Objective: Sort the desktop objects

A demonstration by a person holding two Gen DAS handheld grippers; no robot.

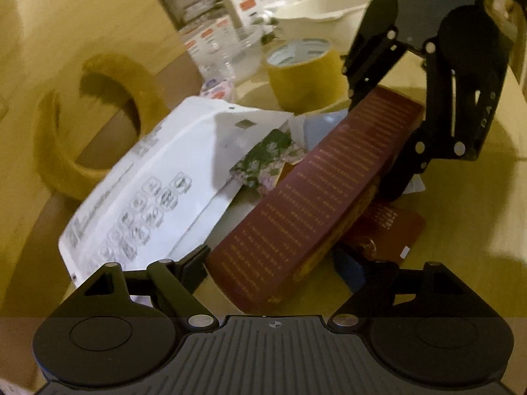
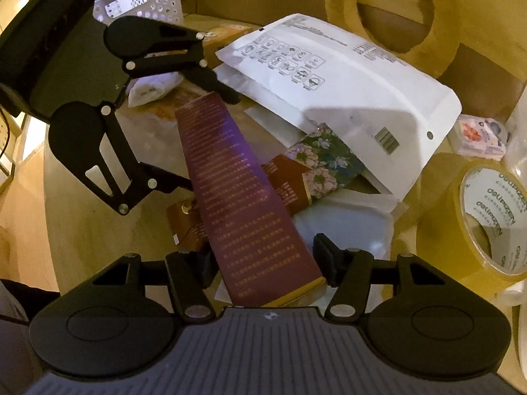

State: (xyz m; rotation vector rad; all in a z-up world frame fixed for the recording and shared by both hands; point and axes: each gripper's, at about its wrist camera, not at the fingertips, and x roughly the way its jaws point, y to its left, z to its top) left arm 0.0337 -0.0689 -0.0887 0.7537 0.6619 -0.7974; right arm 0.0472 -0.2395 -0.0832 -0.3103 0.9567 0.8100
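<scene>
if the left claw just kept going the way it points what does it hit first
Most likely the long maroon box: it lies tilted straight ahead of the left claw, its near end between the open jaws. The white padded envelope sits just to the left. Depth is hard to judge through the fisheye.

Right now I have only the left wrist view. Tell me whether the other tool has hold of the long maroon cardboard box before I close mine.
Observer: It looks so. In the right wrist view the right tool has a finger against each side of the long maroon cardboard box, at the end nearest that camera.
Operator: Now say how my tool sits on it.
Observer: Seen from there, your left tool straddles the box's opposite end with its jaws wide.
Operator: Report what lies behind my tool.
Observer: A pale perforated plastic basket stands beyond it, outside your picture.
</scene>
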